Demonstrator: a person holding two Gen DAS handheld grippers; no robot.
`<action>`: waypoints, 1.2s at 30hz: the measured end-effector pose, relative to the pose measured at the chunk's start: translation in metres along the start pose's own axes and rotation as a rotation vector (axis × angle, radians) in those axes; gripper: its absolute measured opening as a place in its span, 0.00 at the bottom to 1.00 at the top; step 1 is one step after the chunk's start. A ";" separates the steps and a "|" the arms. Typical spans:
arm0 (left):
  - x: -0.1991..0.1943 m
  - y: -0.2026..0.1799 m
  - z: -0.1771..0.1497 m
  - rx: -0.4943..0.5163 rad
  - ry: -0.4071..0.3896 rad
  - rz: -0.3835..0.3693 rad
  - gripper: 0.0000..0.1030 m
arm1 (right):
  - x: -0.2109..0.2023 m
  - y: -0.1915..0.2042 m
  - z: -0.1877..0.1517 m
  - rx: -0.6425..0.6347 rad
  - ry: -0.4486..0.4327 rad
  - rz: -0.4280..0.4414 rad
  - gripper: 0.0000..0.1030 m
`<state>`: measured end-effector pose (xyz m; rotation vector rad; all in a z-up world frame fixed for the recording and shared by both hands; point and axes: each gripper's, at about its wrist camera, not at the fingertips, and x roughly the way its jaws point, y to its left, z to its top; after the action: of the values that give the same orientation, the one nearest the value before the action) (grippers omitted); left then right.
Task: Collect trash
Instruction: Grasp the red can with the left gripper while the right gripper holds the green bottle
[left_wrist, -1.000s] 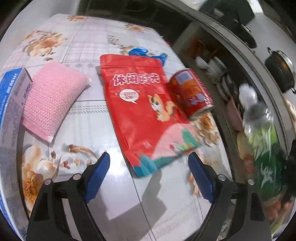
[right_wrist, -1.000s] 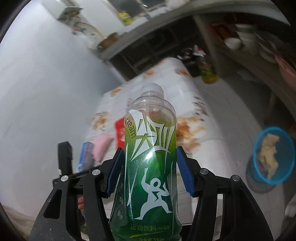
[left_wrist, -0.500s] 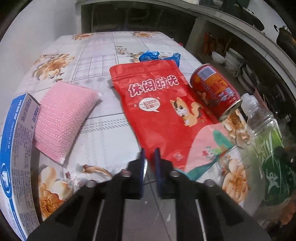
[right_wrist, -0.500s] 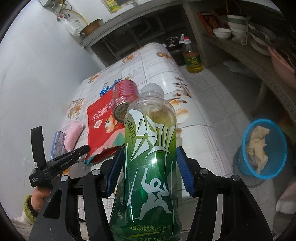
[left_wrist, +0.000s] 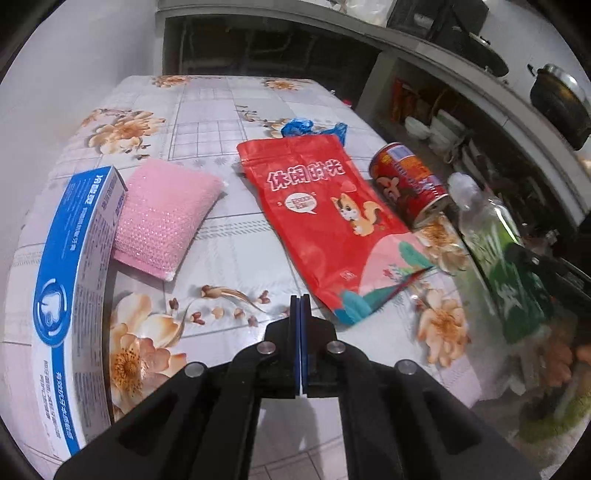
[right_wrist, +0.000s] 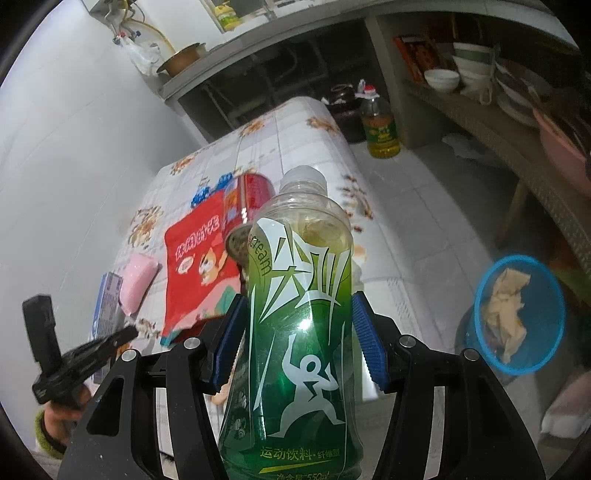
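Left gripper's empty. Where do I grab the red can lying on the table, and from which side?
Grip the red can across its round body, mid-length, coming down from above. It lies on its side beside the red snack pouch, so open the shut left gripper and straddle its width; its ends look too wide.

The bottle (right_wrist: 295, 325) held in the right gripper (right_wrist: 295, 339) is clear, glossy plastic with a smooth green printed sleeve. Ahead of the left gripper (left_wrist: 300, 306), the pouch (left_wrist: 328, 221) is glossy red film; right of it, the can (left_wrist: 410, 182) is shiny metal. The sponge (left_wrist: 162, 218), to the left, looks coarse-knit. The worktop (left_wrist: 229, 243) covering is smooth and slightly reflective.
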<state>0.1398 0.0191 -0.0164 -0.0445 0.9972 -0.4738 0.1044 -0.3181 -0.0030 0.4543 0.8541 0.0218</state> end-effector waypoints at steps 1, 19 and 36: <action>-0.001 -0.001 0.001 -0.005 -0.004 -0.015 0.00 | 0.001 0.000 0.002 0.002 -0.002 0.001 0.53; 0.076 -0.094 0.098 -0.056 0.055 -0.179 0.83 | 0.009 -0.005 -0.012 0.059 0.049 -0.013 0.53; 0.138 -0.119 0.108 -0.241 0.125 -0.172 0.83 | 0.006 -0.003 -0.018 0.068 0.050 -0.014 0.53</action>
<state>0.2466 -0.1621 -0.0373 -0.3225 1.1755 -0.5162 0.0951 -0.3129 -0.0187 0.5134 0.9088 -0.0090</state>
